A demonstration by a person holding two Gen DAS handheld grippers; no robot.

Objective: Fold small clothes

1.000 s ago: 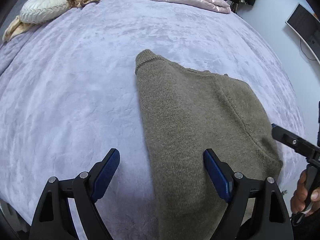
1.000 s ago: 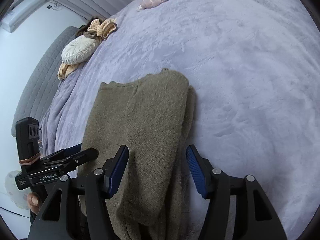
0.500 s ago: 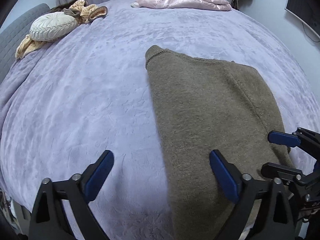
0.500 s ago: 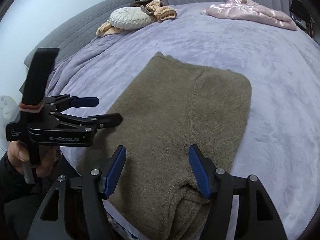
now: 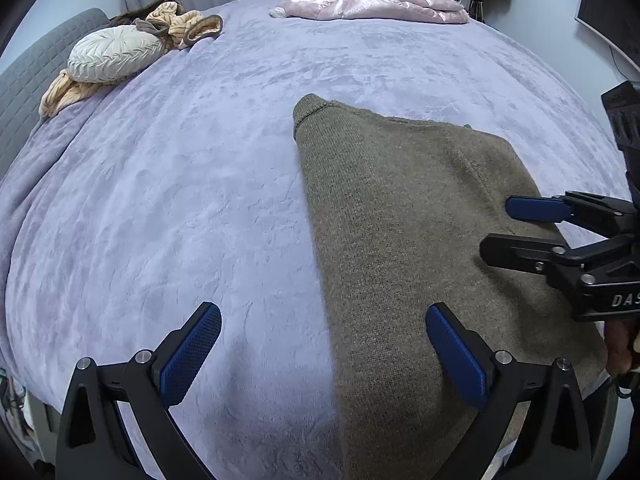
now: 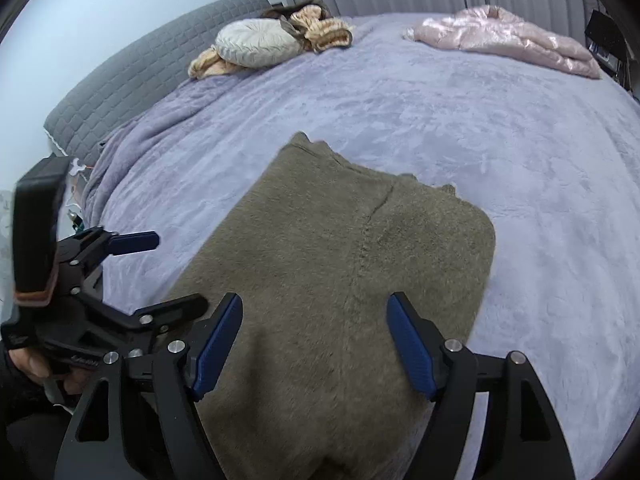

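Observation:
An olive-brown knitted sweater (image 5: 404, 216) lies folded lengthwise on the lilac bedspread (image 5: 192, 184), its near end hanging over the bed's front edge; it also shows in the right wrist view (image 6: 340, 264). My left gripper (image 5: 324, 354) is open and empty above the sweater's left edge. My right gripper (image 6: 316, 346) is open and empty above the sweater's near part. The right gripper also shows at the right of the left wrist view (image 5: 516, 228), and the left gripper at the left of the right wrist view (image 6: 160, 272).
A round cream cushion (image 5: 114, 53) and a beige knit garment (image 5: 180, 24) lie at the bed's far left by a grey headboard (image 6: 132, 80). A pink satin garment (image 5: 372, 2) lies at the far side. A dark screen (image 5: 608, 4) is on the right wall.
Both grippers have drawn back and risen from the sweater, staying open. The right gripper has swung from the sweater's right side to face along it. The sweater lies as before.

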